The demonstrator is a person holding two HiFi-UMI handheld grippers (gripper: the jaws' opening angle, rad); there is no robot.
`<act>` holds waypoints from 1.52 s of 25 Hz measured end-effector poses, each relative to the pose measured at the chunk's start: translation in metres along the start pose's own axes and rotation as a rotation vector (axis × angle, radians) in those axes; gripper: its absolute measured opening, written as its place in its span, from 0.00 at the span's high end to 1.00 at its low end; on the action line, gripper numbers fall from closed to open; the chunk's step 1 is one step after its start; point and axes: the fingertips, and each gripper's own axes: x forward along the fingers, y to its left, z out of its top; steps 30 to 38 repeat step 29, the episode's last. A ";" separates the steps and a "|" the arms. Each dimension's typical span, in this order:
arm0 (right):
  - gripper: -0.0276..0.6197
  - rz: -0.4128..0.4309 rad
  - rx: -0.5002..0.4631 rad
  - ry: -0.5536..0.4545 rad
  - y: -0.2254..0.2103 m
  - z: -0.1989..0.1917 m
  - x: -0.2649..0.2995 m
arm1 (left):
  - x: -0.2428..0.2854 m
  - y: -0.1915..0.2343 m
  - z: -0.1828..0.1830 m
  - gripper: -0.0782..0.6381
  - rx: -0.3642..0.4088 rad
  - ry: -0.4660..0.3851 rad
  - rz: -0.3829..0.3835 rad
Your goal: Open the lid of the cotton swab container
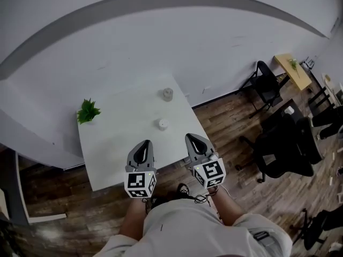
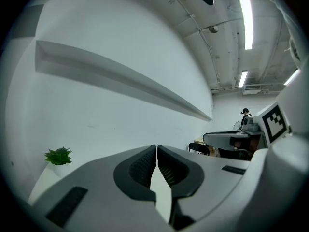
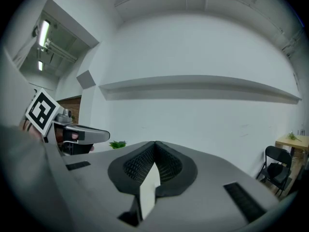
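In the head view the task is not yet begun. The cotton swab container [image 1: 168, 94], as I judge the greyish pot to be, stands upper middle on the table [image 1: 118, 159], well apart from the left gripper [image 1: 144, 143] and the right gripper [image 1: 193, 137]. A small white object [image 1: 163, 124] lies between them, and a plant [image 1: 88, 111] is at the left.

In the left gripper view the jaws are pressed together on nothing.

The right gripper view shows the same.

We saw our left tongs [image 2: 157, 151] shut tight, with nothing between the two jaws. Behind them was a big white wall with a long ledge [image 2: 120, 79] running across it. A small green plant [image 2: 59, 156] sat low on the left. On the right was a marker cube [image 2: 274, 121]. Long lights [image 2: 246, 16] shone on the ceiling.
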 end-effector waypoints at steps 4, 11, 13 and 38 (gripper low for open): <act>0.96 -0.011 0.010 -0.019 -0.008 0.006 -0.010 | -0.004 -0.011 0.008 0.86 0.014 -0.016 -0.010; 0.96 -0.002 0.000 -0.022 -0.013 0.007 -0.009 | -0.008 0.004 0.010 0.86 0.015 -0.012 0.021; 0.96 -0.006 -0.007 -0.022 -0.014 0.007 -0.010 | -0.008 0.006 0.011 0.86 0.016 -0.017 0.027; 0.96 0.005 -0.020 0.001 0.010 -0.002 -0.001 | -0.020 0.017 0.001 0.86 0.012 -0.012 0.016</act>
